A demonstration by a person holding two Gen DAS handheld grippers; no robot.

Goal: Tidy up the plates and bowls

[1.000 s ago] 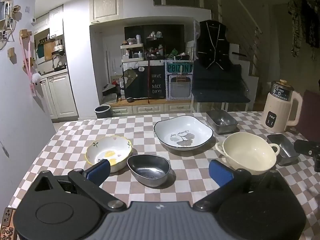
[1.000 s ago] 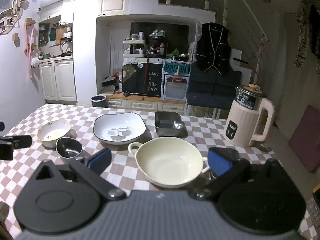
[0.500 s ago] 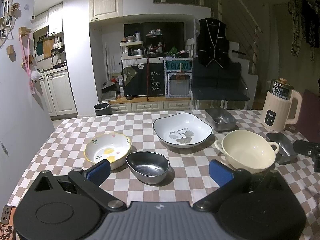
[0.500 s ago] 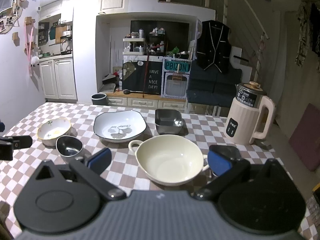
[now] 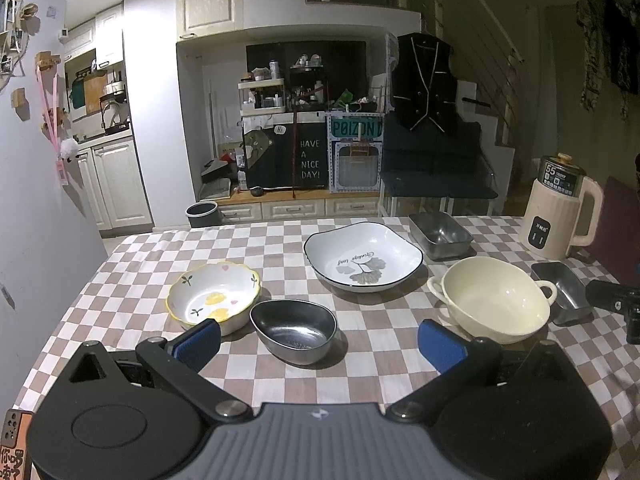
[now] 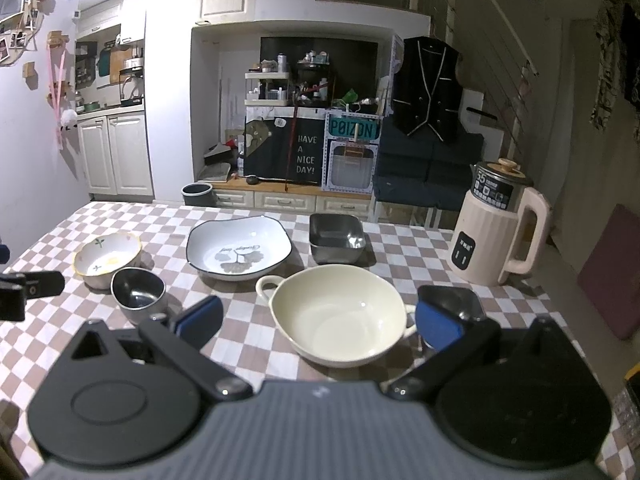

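My left gripper [image 5: 318, 338] hangs low over the checked tablecloth [image 5: 132, 264] with its blue pads spread wide and nothing between them. In the left wrist view, the small steel bowl [image 5: 295, 330] sits in the lower centre of the frame, in the gap ahead of the pads but touching neither. Just left of it, nearly rim to rim, stands the flowered bowl [image 5: 213, 296]; my left pad overlaps its near edge in the picture, and I cannot tell whether there is contact.

The white leaf-print dish [image 5: 363, 256] lies above centre. The cream two-handled bowl [image 5: 494, 298] sits at right of centre, with a steel rectangular tray [image 5: 440, 234] behind it and a second dark tray [image 5: 562, 290] at the right edge. The cream kettle [image 5: 560, 208] stands at upper right.

My right gripper [image 6: 318, 322] is likewise fully spread and holds nothing. In the right wrist view, the cream two-handled bowl [image 6: 340, 314] fills the lower centre between the two pads, clear of the left one; the right pad overlaps the bowl's right handle in the picture, contact not determinable. The leaf-print dish [image 6: 239, 248] and steel tray [image 6: 337, 238] lie beyond it, the small steel bowl [image 6: 138, 292] and flowered bowl [image 6: 107, 260] at left, the kettle [image 6: 496, 232] at right. All dishes stand upright and separate, none stacked.
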